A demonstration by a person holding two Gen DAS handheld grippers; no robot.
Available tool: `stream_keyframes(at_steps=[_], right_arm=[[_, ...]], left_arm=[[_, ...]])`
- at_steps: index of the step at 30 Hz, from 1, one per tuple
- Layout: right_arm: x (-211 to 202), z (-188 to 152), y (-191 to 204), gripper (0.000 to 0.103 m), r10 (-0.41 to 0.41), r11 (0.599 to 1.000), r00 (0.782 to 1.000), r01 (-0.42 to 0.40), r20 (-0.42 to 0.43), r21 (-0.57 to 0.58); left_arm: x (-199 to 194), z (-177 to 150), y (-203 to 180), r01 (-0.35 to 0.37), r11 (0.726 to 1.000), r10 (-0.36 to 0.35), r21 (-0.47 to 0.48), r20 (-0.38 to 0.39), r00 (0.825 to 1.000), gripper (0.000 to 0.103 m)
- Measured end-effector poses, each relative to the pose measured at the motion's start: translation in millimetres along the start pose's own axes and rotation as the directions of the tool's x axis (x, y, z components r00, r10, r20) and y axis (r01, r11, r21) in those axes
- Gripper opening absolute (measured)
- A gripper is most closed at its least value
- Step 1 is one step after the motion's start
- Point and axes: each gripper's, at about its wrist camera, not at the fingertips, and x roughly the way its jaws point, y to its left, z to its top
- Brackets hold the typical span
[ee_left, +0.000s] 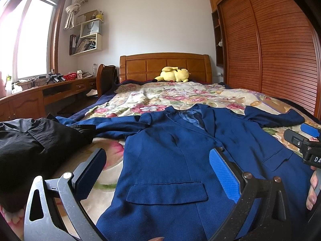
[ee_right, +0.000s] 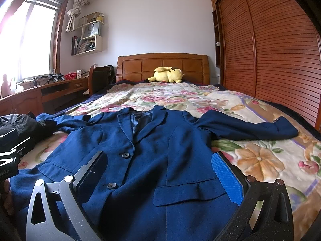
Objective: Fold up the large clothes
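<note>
A blue suit jacket [ee_left: 170, 156] lies flat and face up on the floral bedspread, buttoned, collar toward the headboard, both sleeves spread sideways. My left gripper [ee_left: 158, 170] hovers open over the jacket's left half, above a flap pocket [ee_left: 167, 192]. In the right wrist view the same jacket [ee_right: 152, 140] fills the foreground, and my right gripper [ee_right: 160, 172] hangs open over its lower right part near the other flap pocket [ee_right: 188, 192]. Nothing sits between either pair of fingers. The right gripper's body [ee_left: 305, 146] shows at the left view's right edge, held by a hand.
A black garment [ee_left: 30, 144] is heaped on the bed left of the jacket. A yellow plush toy [ee_left: 173, 74] lies by the wooden headboard [ee_left: 165, 65]. A louvred wardrobe [ee_left: 270, 50] runs along the right, a desk [ee_left: 56, 88] and chair on the left.
</note>
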Motion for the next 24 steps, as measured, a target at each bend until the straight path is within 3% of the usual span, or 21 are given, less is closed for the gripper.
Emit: stream_keyframes(at_steps=[24], right_arm=[[-0.5, 0.2, -0.6, 0.103, 0.0, 1.0, 1.0, 0.0, 0.001, 0.0]], left_arm=[[0.3, -0.1, -0.1, -0.001, 1.0, 0.001, 0.002, 0.003, 1.0, 0.103]])
